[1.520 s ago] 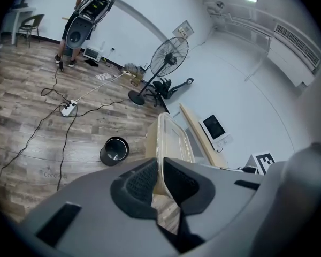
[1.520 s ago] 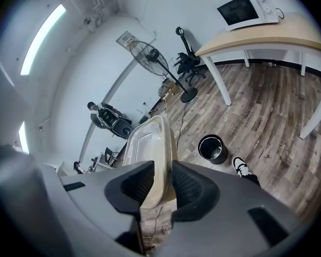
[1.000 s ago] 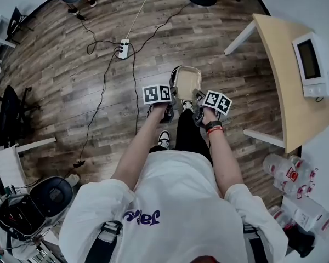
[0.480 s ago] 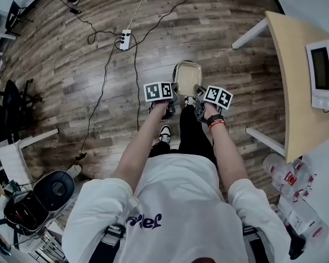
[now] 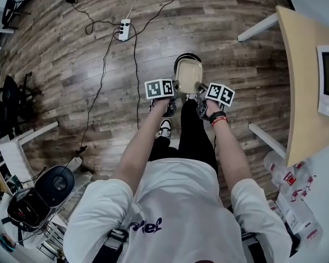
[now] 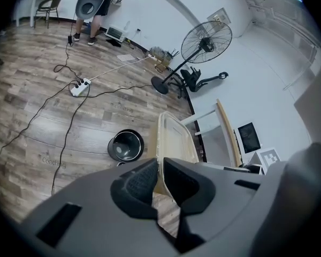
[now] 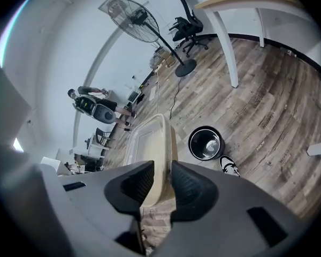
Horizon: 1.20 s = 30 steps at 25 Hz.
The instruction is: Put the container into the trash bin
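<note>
Container (image 5: 187, 76) looks like smooth, cloudy, see-through plastic. Trash bin (image 7: 206, 143) is black and kinda glossy inside. Floor (image 5: 71, 75) is matt, grainy wood planks, and the tabletop (image 5: 301, 75) is pale smooth wood. Left hand-held gripper (image 6: 160, 165) pads (image 6: 136, 183) are matt black, finely ribbed.

pale container (image 5: 187, 76) above black trash bin (image 6: 112, 149)

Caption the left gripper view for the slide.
Left tongs shut on the rim of the translucent container, black trash bin on the wood floor just beyond.
</note>
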Tool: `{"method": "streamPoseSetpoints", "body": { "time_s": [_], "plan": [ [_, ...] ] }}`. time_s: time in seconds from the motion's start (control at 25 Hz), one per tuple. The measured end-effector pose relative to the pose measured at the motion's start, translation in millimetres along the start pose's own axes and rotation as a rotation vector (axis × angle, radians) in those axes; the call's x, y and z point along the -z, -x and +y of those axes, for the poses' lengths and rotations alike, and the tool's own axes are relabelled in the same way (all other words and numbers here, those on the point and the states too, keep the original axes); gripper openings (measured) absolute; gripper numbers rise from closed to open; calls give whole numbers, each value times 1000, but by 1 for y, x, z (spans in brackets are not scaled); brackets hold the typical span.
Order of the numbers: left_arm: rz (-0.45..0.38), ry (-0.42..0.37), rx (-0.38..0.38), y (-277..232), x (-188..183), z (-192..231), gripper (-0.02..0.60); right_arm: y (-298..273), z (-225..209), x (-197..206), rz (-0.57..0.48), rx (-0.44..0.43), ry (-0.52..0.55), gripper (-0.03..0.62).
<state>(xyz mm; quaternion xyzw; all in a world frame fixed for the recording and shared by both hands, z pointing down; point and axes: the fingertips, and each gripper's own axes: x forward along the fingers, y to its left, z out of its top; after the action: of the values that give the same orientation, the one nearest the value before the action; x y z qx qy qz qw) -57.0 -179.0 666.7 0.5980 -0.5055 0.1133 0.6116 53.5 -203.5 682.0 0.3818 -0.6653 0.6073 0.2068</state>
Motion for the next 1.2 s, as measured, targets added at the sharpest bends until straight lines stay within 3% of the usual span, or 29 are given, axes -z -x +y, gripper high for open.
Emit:
{"method": "streamPoseSetpoints", "body": {
  "time_s": [0.72, 1.2],
  "plan": [
    [97, 71, -45, -94, 0, 50, 51, -78, -70, -14, 126, 20, -65, 110],
    [140, 55, -76, -184, 7, 113, 51, -163, -139, -13, 169, 36, -66, 106]
  ]
}}
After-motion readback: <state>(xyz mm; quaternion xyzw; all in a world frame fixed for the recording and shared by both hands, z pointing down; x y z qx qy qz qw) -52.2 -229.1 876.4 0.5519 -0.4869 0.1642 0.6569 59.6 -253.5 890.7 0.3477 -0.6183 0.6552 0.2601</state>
